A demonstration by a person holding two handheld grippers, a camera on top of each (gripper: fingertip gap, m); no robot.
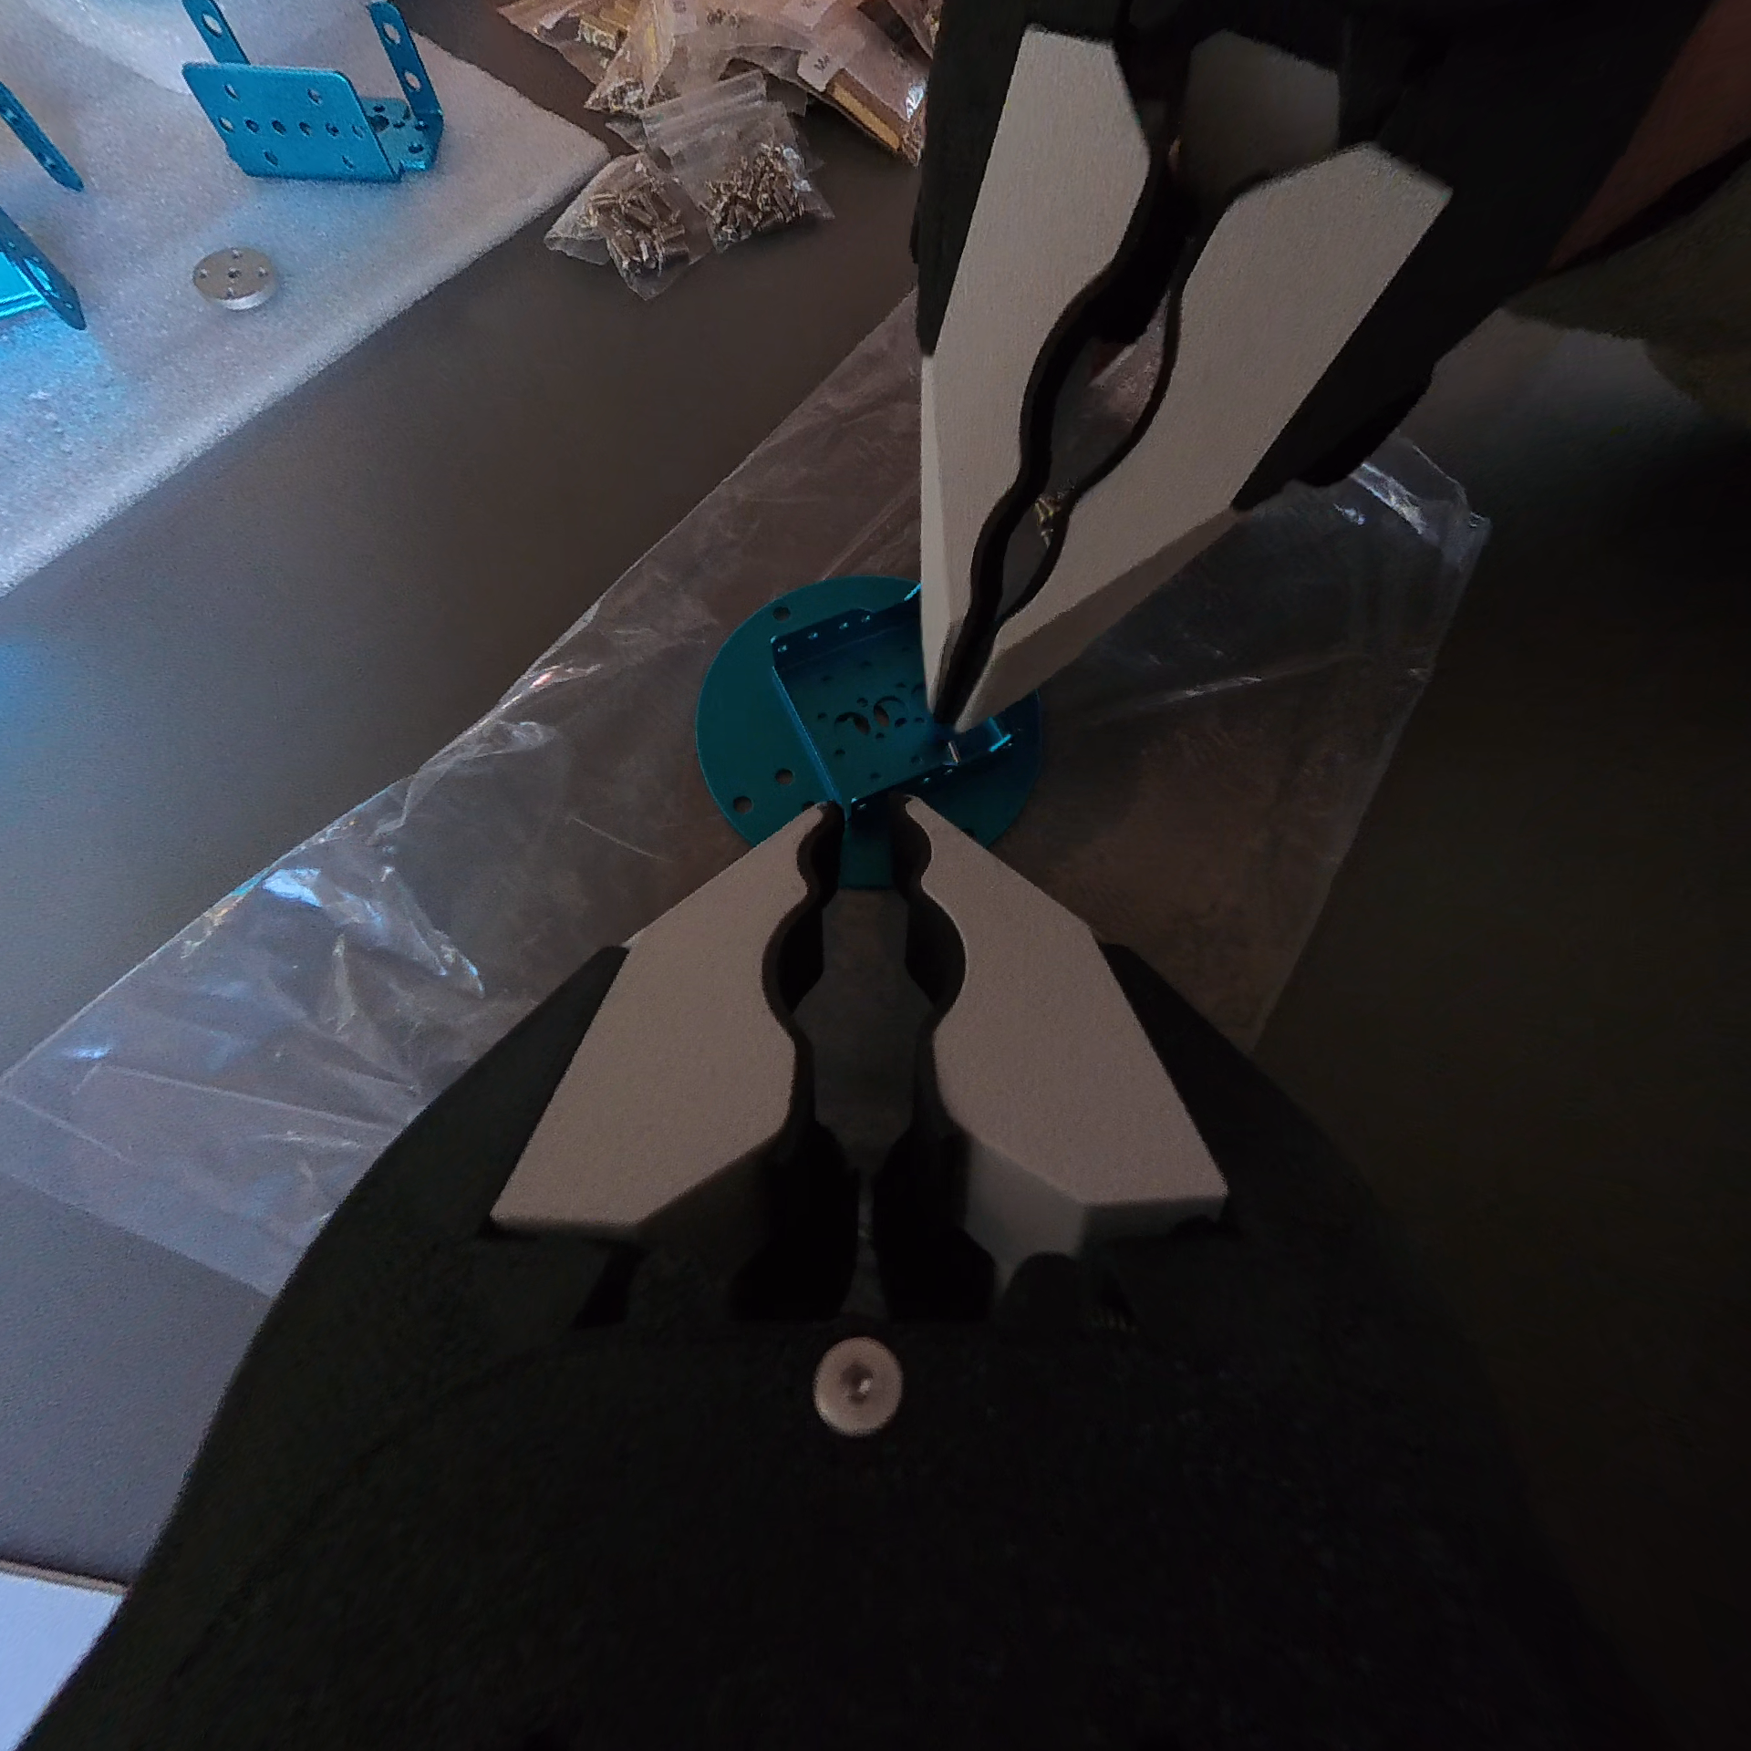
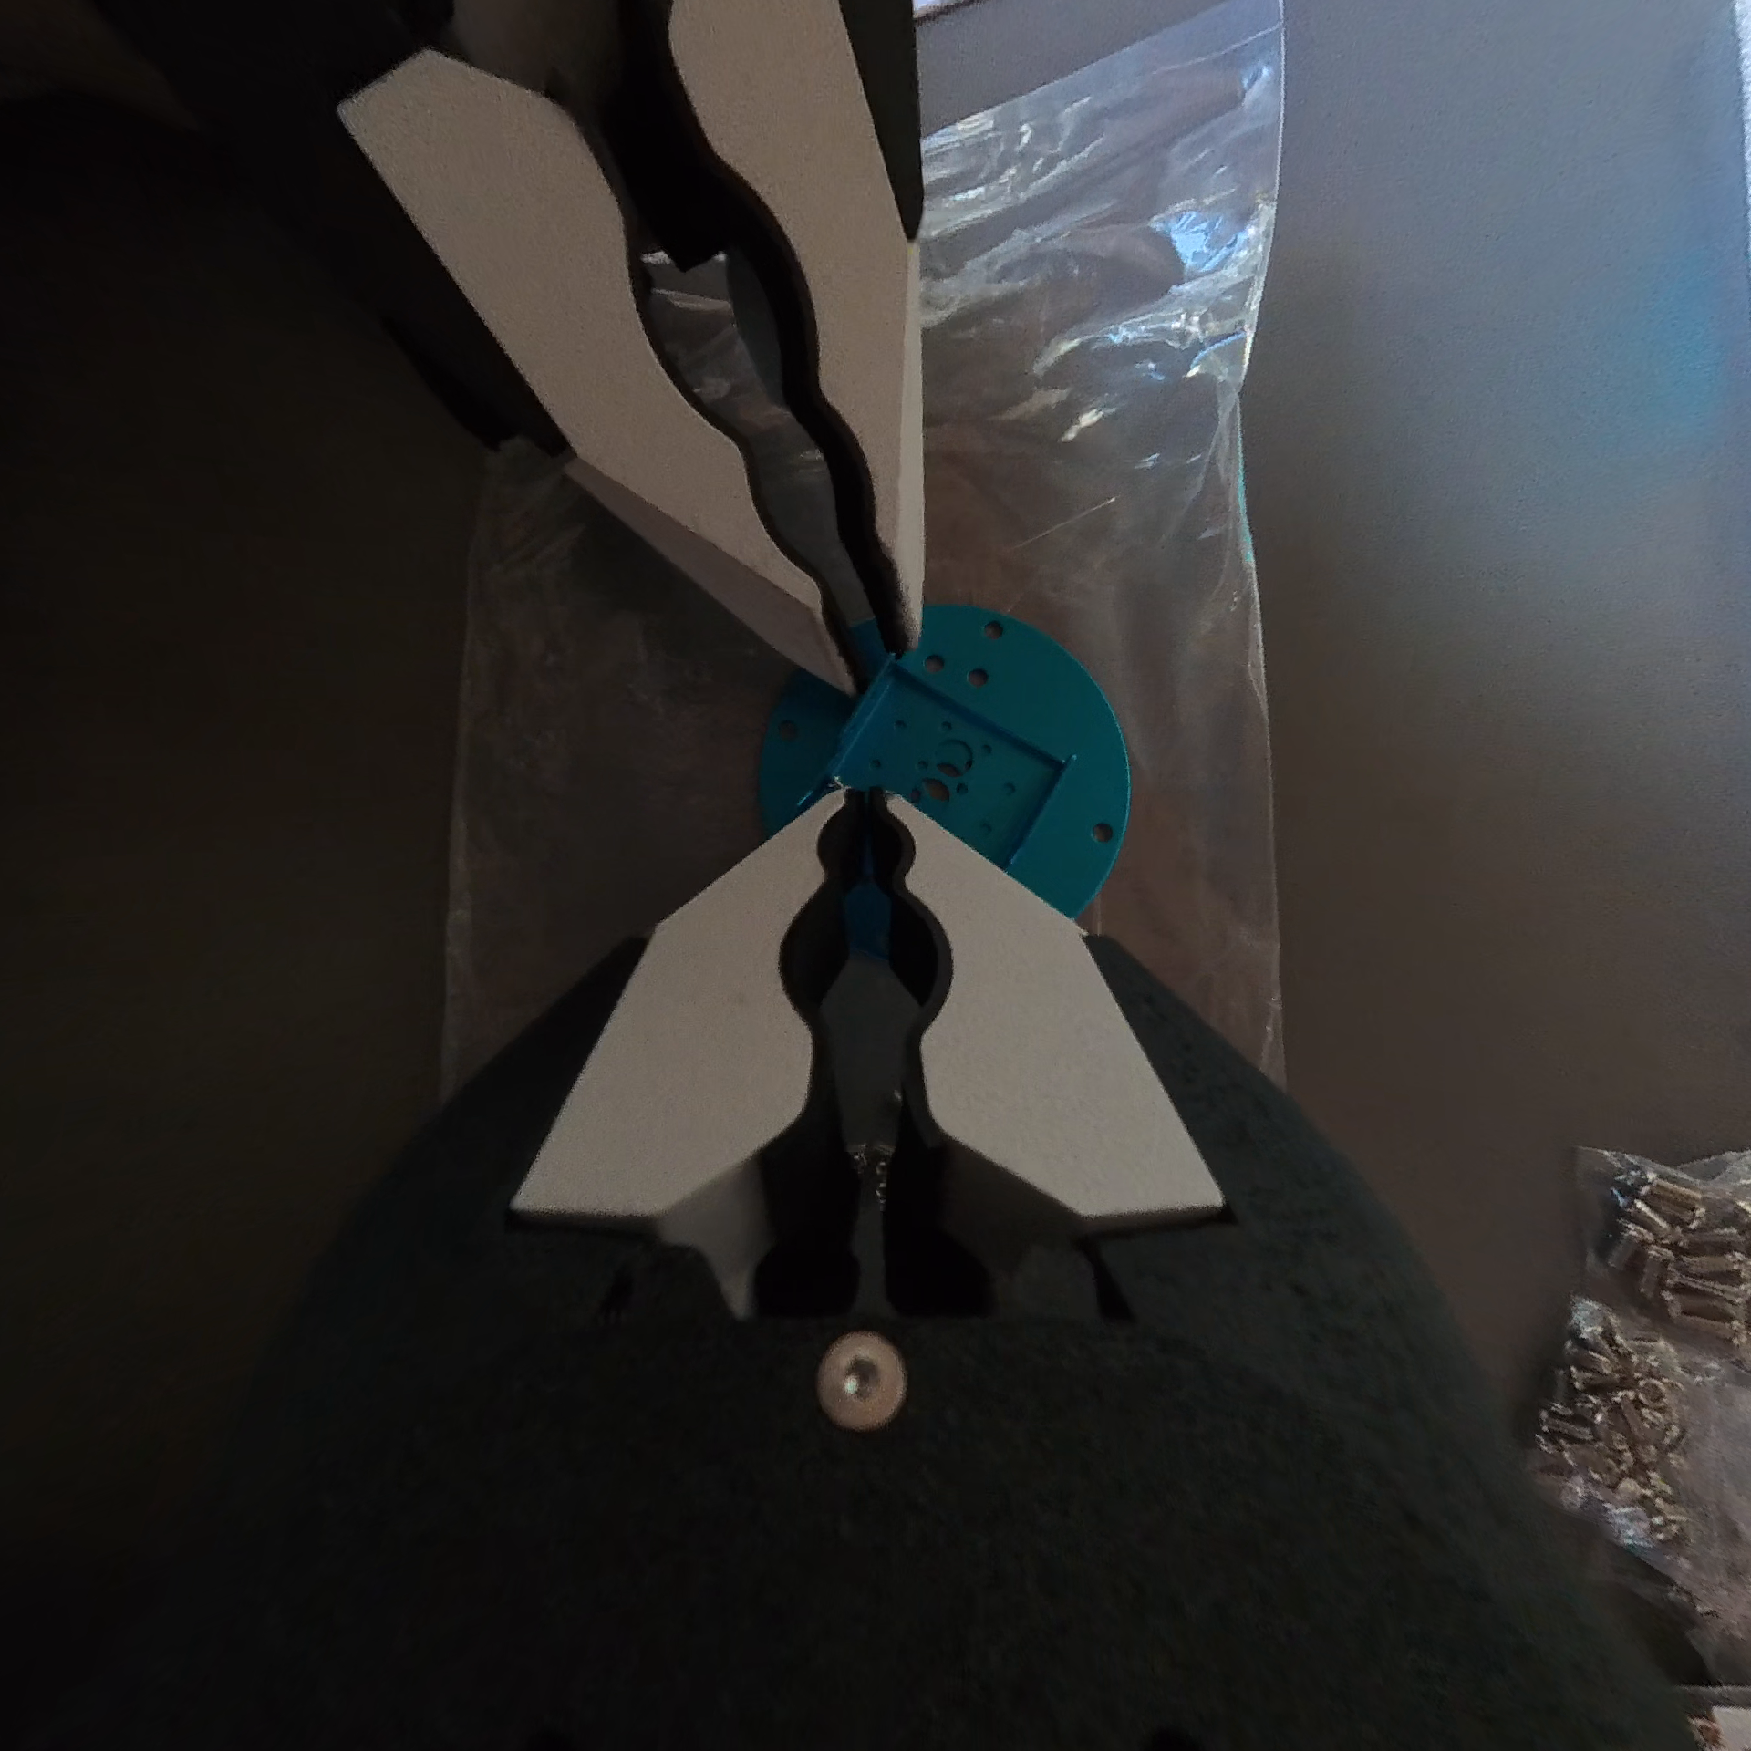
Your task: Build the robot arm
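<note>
A blue U-shaped bracket [image 1: 853, 711] with many holes sits on a round blue disc [image 1: 749, 749], which lies on a clear plastic bag [image 1: 379, 947]. My left gripper [image 1: 874, 805] is shut on the bracket's near wall. The right gripper [image 1: 950, 725] comes down from the top of this view and pinches the far wall. In the right wrist view, my right gripper [image 2: 867, 796] is shut on one edge of the bracket [image 2: 947, 758] above the disc [image 2: 1071, 758]. The left gripper [image 2: 876, 658] grips the opposite corner from above.
A white foam sheet [image 1: 237, 360] at the far left holds more blue brackets [image 1: 313, 123] and a silver hub [image 1: 234, 278]. Small bags of screws [image 1: 682, 208] lie behind, and they also show at the right in the right wrist view [image 2: 1649, 1326]. The dark table surrounds the plastic bag [image 2: 1090, 379]. Only a small space, under 4 cm, lies between the two pairs of fingers.
</note>
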